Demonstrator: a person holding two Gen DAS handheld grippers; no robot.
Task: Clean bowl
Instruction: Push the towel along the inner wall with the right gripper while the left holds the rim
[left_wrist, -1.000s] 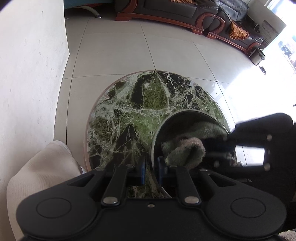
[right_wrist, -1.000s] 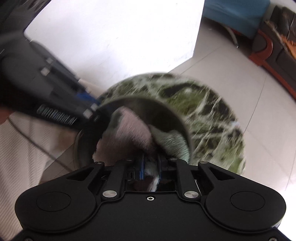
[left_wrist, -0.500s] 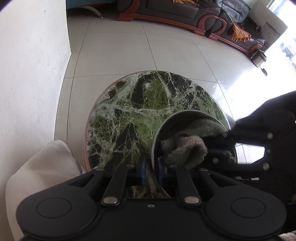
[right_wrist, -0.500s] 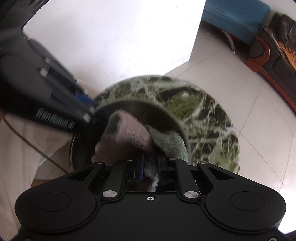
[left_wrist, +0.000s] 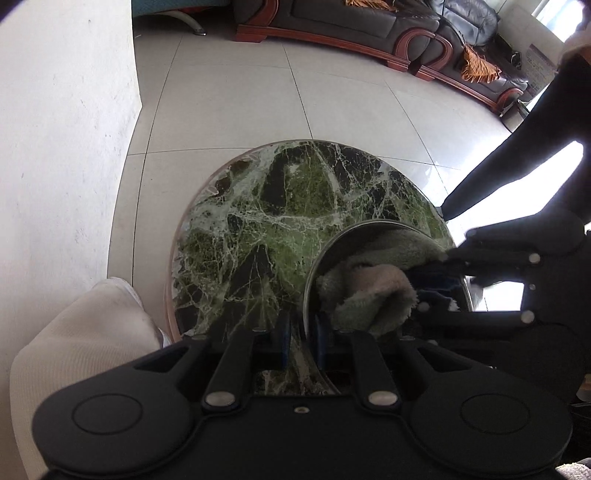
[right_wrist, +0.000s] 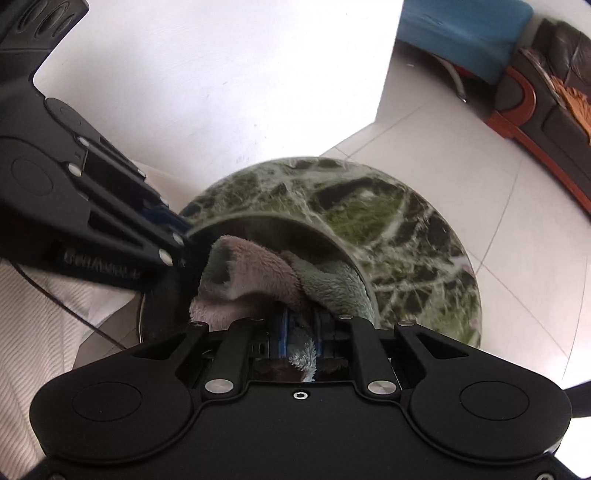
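On the far left of the left wrist view stood a white wall (left_wrist: 66, 122), with a knee in white ribbed cloth (left_wrist: 77, 354) below it. Next came the round green marble table (left_wrist: 280, 229) on a pale tiled floor (left_wrist: 229, 96). The left gripper (left_wrist: 301, 338) had its two blue-padded fingers drawn close together, pinching the near rim of the metal bowl (left_wrist: 325, 258), one finger outside the wall and one inside. The bowl sat at the right-hand edge of the table. Inside it lay a bunched cloth (left_wrist: 369, 291), fleecy, pinkish on one face and grey-green on the other. Further right the right gripper (left_wrist: 439, 284) reached into the bowl from the side. A dark leather sofa (left_wrist: 369, 26) with red wood trim ran along the top.

In the right wrist view, the left gripper (right_wrist: 179, 232) came in from the left and met the bowl (right_wrist: 295, 225) at its rim. The right gripper (right_wrist: 299, 332) had its fingers nearly shut on a fold of the cloth (right_wrist: 251, 273), a tuft of which showed between the blue pads. To the right lay the table (right_wrist: 406, 236) and, beyond it, a blue seat (right_wrist: 461, 33).

Against the picture of a second before, the left gripper's hold on the rim was unchanged and the bowl had kept its place. The right gripper had shifted a little, and the pink fold of cloth lay flatter and further across the bowl.

Raised lettering ran along the side of the left gripper in the right wrist view, too blurred to read.
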